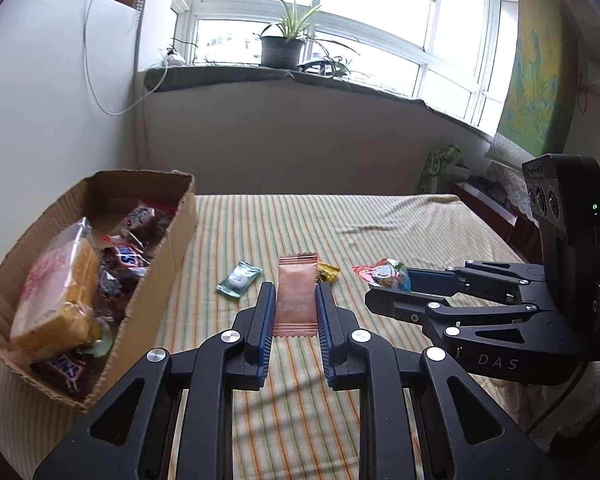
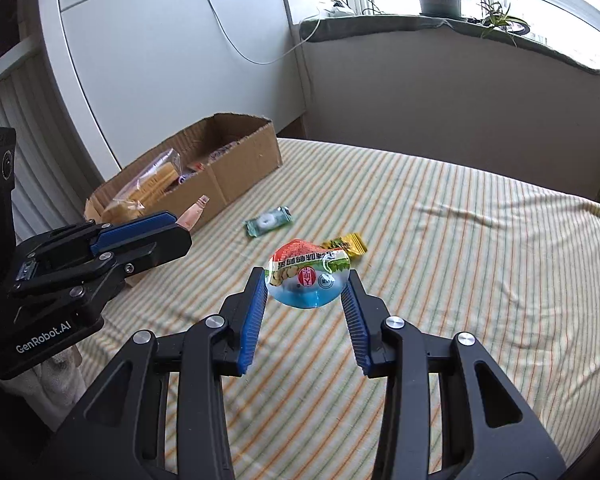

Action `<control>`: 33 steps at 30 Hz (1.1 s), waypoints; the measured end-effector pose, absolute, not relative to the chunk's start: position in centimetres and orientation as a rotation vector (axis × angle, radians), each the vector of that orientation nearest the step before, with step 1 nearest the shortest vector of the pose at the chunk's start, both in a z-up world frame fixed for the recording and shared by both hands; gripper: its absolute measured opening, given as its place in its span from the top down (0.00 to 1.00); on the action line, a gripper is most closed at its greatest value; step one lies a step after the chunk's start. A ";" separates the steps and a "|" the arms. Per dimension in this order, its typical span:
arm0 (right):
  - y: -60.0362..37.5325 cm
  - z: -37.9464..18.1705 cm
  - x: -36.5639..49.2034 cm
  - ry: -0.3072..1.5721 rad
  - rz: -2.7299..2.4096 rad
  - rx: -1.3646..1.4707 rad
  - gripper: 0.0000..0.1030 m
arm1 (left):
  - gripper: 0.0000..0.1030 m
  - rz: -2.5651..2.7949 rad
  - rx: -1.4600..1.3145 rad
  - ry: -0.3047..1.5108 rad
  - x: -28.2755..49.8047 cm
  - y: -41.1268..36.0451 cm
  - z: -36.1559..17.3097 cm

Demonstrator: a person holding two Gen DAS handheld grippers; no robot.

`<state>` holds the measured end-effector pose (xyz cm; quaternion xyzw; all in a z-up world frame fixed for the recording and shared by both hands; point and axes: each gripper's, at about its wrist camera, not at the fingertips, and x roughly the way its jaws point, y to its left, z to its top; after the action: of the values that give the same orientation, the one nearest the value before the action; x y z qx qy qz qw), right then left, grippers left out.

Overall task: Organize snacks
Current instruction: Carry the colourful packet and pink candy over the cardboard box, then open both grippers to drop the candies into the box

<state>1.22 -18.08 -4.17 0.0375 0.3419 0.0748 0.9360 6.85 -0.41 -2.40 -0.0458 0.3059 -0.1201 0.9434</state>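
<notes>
My left gripper clamps a pink packet above the striped bed; my right gripper pinches a round snack. A green sweet and yellow wrapper lie near the half-filled box.
</notes>
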 end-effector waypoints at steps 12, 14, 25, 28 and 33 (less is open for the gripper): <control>-12.5 -0.9 6.3 0.624 0.264 0.106 0.61 | 0.82 -0.123 -0.145 0.555 5.6 5.7 -1.0; -11.5 -0.7 7.3 0.621 0.272 0.102 0.61 | 0.82 -0.105 -0.145 0.556 5.6 6.5 -1.3; -8.5 -0.9 11.6 0.633 0.306 0.136 0.61 | 0.82 -0.052 -0.119 0.575 5.3 8.4 -2.6; -7.4 -1.3 12.5 0.643 0.316 0.130 0.61 | 0.82 -0.050 -0.125 0.590 5.4 8.9 -3.0; -6.2 -2.3 13.5 0.670 0.329 0.131 0.61 | 0.82 -0.051 -0.125 0.595 5.1 9.2 -3.3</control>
<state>13.52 -6.17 -2.34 0.0639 0.3271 0.1607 0.9290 5.10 9.18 -3.31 -0.0618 0.2931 -0.0250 0.9538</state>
